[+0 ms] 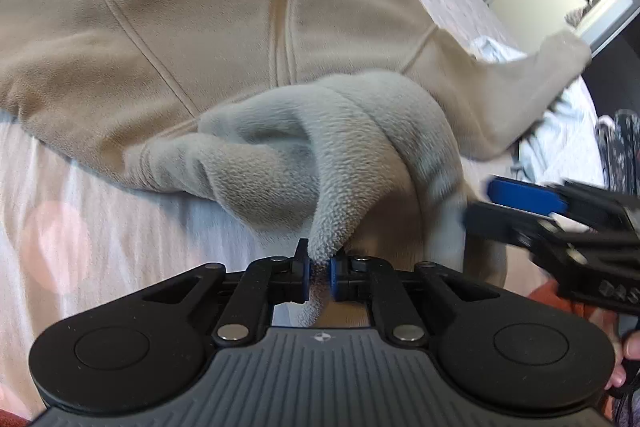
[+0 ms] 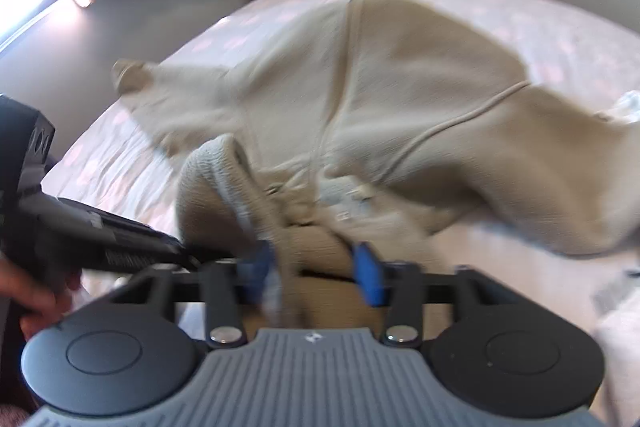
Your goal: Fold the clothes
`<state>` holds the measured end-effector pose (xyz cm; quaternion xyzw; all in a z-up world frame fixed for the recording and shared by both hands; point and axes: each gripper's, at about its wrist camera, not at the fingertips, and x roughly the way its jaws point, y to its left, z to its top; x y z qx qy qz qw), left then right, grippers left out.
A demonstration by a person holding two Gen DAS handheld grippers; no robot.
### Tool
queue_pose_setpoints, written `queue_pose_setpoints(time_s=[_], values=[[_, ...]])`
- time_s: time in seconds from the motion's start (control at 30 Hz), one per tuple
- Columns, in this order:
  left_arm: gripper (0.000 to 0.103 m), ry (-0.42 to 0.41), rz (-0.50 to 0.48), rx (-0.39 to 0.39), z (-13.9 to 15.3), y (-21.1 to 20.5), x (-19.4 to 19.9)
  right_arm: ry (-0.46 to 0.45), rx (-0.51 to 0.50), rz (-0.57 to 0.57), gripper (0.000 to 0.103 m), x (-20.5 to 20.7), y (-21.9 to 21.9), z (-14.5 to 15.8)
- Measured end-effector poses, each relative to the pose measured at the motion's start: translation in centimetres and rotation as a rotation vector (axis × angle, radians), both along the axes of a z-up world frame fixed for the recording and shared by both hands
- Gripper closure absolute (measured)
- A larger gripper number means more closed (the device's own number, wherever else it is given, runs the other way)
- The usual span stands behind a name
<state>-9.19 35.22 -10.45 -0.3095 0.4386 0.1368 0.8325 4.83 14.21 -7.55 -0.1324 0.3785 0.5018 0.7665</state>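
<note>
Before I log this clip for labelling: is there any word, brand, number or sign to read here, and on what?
No readable text in either view.
Left gripper body: a small round emblem, no letters.
Beige fleece jacket: a small tag at its collar, too blurred to read.
Bedsheet: pink dots only.

The beige fleece garment [image 1: 224, 27] looks soft and matt, its pale inner pile [image 1: 340, 163] nubbly. The bedsheet [image 1: 100, 211] at 9 o'clock is smooth cloth. The left gripper [image 1: 319, 277] is matt black plastic with blue pads.
</note>
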Motion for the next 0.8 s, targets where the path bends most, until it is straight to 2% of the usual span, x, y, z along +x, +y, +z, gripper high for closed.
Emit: queue_pose_setpoints(time_s=[0.1, 0.2, 0.33, 0.4, 0.53, 0.6, 0.7, 0.77, 0.8], values=[[0.097, -0.018, 0.058, -0.031, 0.2, 1.5, -0.4, -0.013, -0.015, -0.074, 0.042, 1.1, -2.7, 0.4], [0.097, -0.015, 0.084, -0.036, 0.3, 2.5, -0.7, -0.009, -0.105, -0.126, 0.042, 2.2, -4.2, -0.8], [0.098, -0.007, 0.101, -0.047, 0.1, 2.8, -1.0, 0.146, -0.138, -0.116, 0.040, 2.7, -4.9, -3.2], [0.098, -0.010, 0.104, -0.050, 0.3, 2.8, -1.2, 0.160, -0.171, -0.065, 0.036, 2.1, -4.2, -4.1], [0.098, -0.017, 0.110, -0.051, 0.8, 3.0, -1.6, 0.058, -0.302, 0.036, 0.035, 0.6, -1.4, -5.3], [0.098, -0.016, 0.114, -0.039, 1.0, 3.2, -1.5, 0.003, -0.331, 0.090, 0.035, -0.1, -0.1, -5.6], [0.098, -0.017, 0.124, -0.035, 1.2, 3.4, -1.5, -0.035, -0.280, 0.124, 0.043, -0.3, 1.2, -5.0], [0.098, -0.014, 0.134, -0.038, 0.9, 3.6, -1.6, 0.022, -0.181, 0.112, 0.062, 0.5, 1.6, -4.2], [0.098, -0.012, 0.138, -0.040, 0.8, 3.8, -1.7, 0.048, -0.144, 0.093, 0.064, 1.2, 1.9, -3.8]])
